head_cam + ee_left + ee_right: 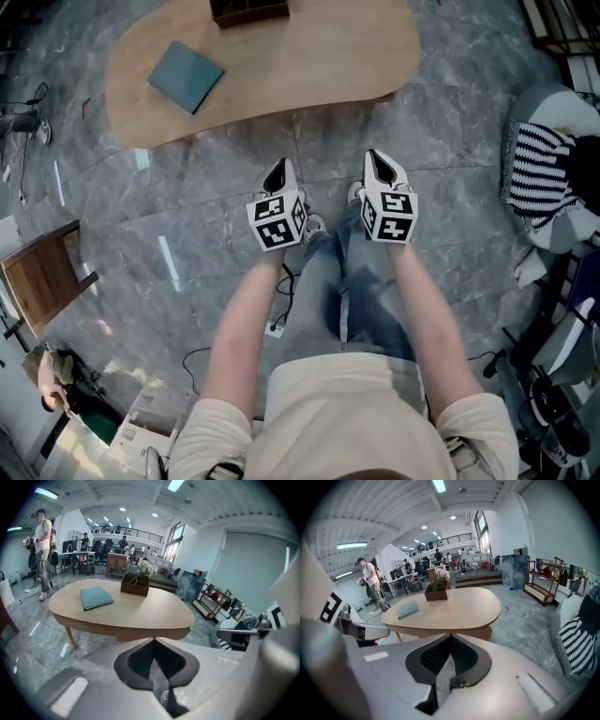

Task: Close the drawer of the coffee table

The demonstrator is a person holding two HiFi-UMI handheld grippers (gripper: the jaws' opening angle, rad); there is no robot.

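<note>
Coffee table [300, 56]: stands on the floor ahead of the person, well apart from both grippers; its long axis runs left to right across the head view
Table shape: a rounded, egg-like top with no corners, the right end drawn to a blunt tip; slim pale legs show beneath it in the left gripper view
Table material: light wood, matt and smooth, with a thick rounded rim
Drawer [485, 633]: a wooden block under the top near its right end, its flat front facing the person; only a thin strip of it shows past the rim in the head view, and I cannot tell whether it is fully home
Left gripper [276, 172]: held up over the person's legs, pointing forward and down at the table; its dark ribbed pads meet at the tips with nothing between them
Right gripper [376, 161]: just beside the left at the same height, pointing the same way; jaws pressed together and empty
Book [186, 76]: flat, teal, square-cornered, lying askew on the left half of the top
Box [248, 11]: dark wood, open-topped, at the far edge of the top
Floor [187, 216]: grey veined stone slabs, glossy, with streaks of reflected light
Cushion [539, 173]: black and white stripes, soft, off to the right
</note>
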